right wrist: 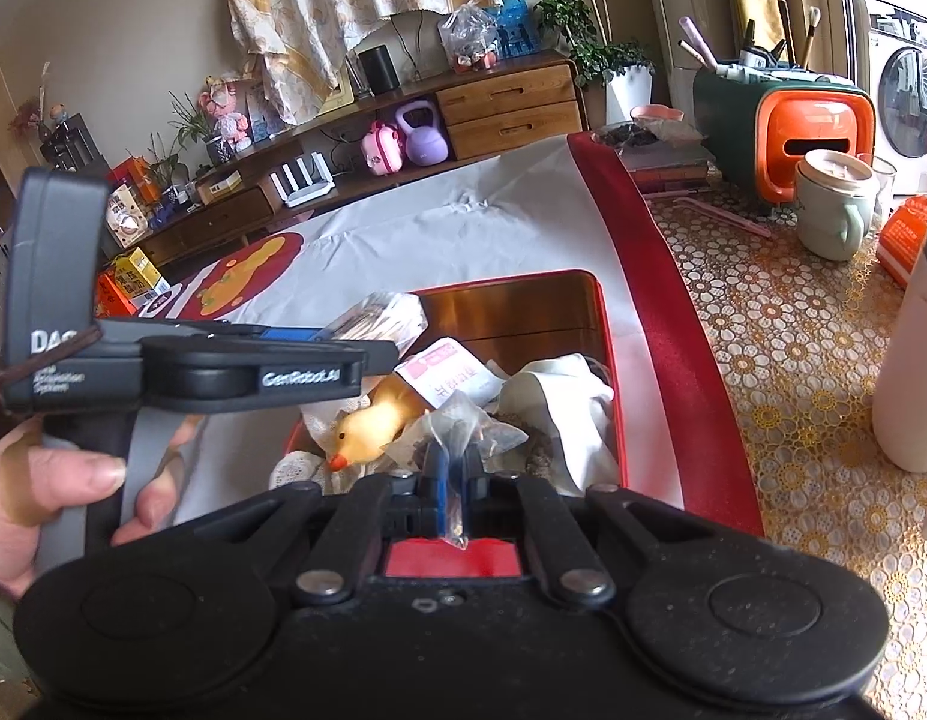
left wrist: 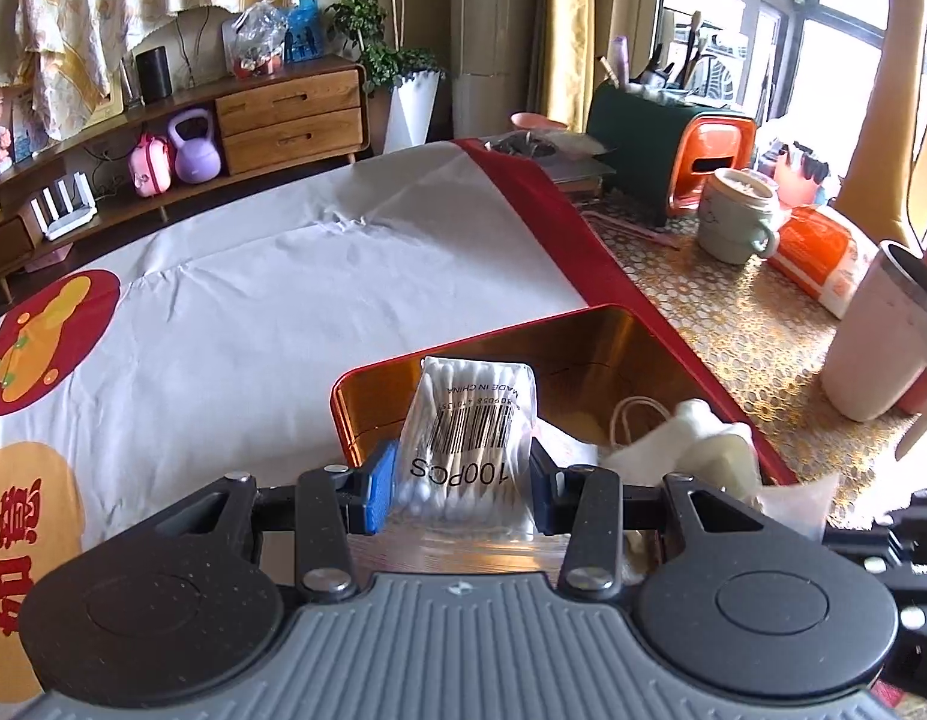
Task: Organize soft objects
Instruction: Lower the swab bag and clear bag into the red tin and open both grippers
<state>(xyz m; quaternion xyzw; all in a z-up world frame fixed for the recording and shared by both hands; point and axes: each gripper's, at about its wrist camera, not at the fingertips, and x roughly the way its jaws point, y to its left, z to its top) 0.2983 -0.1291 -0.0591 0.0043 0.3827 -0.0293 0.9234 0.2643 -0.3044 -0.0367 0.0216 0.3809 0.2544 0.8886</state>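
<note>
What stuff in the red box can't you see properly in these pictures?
- Clear bag in the right gripper, right wrist view: contents too blurred to name.
- Cotton swab pack, left wrist view: lower end hidden behind the left gripper.
- Red box, both views: floor hidden by its contents.

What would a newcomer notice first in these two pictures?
The clear bag of cotton swabs, gripped by the left claw over the red, gold-lined metal tin. Inside the tin lies a yellow rubber duck, just ahead of the right claw, which pinches a small clear plastic packet.
</note>
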